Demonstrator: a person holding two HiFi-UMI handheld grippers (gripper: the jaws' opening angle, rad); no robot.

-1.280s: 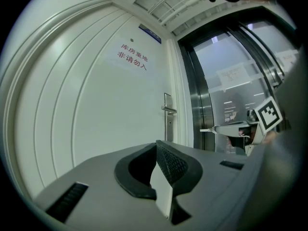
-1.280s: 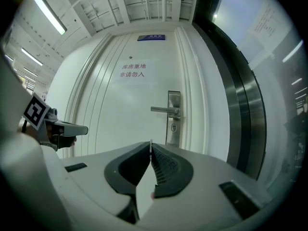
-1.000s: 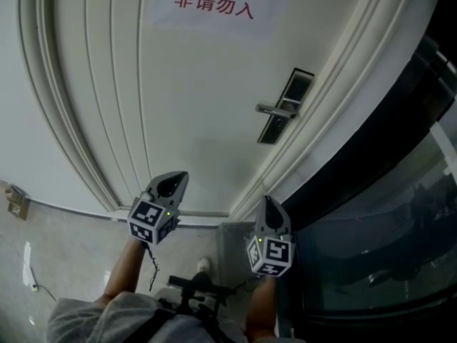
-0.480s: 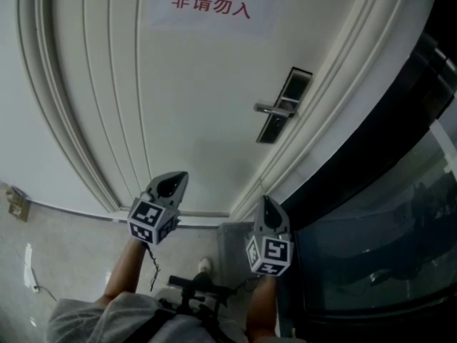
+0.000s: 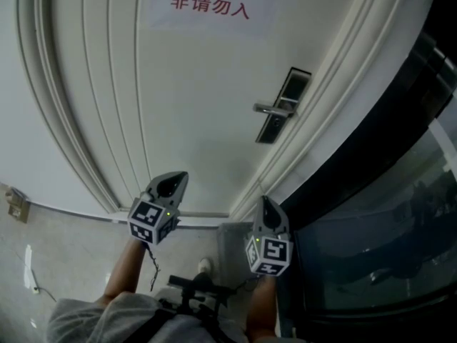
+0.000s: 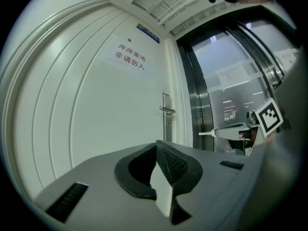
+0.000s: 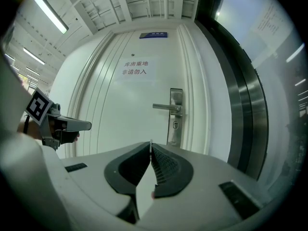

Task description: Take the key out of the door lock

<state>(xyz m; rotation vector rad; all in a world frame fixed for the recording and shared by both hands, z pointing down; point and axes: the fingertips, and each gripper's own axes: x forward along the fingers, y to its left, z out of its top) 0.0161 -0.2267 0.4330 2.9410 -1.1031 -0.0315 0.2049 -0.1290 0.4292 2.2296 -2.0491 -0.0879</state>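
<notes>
Lock well clear of both closed grippers

Lock plate [image 7: 176,117] is sitting on the right edge of the white door [image 5: 193,106], running upright, with the lever handle [image 7: 166,107] sticking out to the left. The right gripper view is showing a small keyhole cylinder [image 7: 175,125] just under the handle. A key in it is too small to make out, and the head view and left gripper view are showing only the plate and handle as dark and silver shapes.

Right gripper [image 5: 265,202] is hovering low in front of the door frame, well apart from the lock and pointing up toward it. Its own view is showing the ribbed pads pressed together with nothing between them. Left gripper [image 5: 171,183] is hovering further left, facing the door's moulded panels. Its jaws are likewise meeting at the tip and holding nothing.

Each gripper view is catching the other gripper side-on at its edge, marker cube included. The head view is showing both from above, with the person's forearms behind them.

Paper sign [image 5: 211,2] with red characters is hanging on the door above the lock. Only the gripper views are reaching the blue plaque [image 7: 154,34] over the door. Dark glass panel [image 5: 385,234] is flanking the frame on the right.
</notes>
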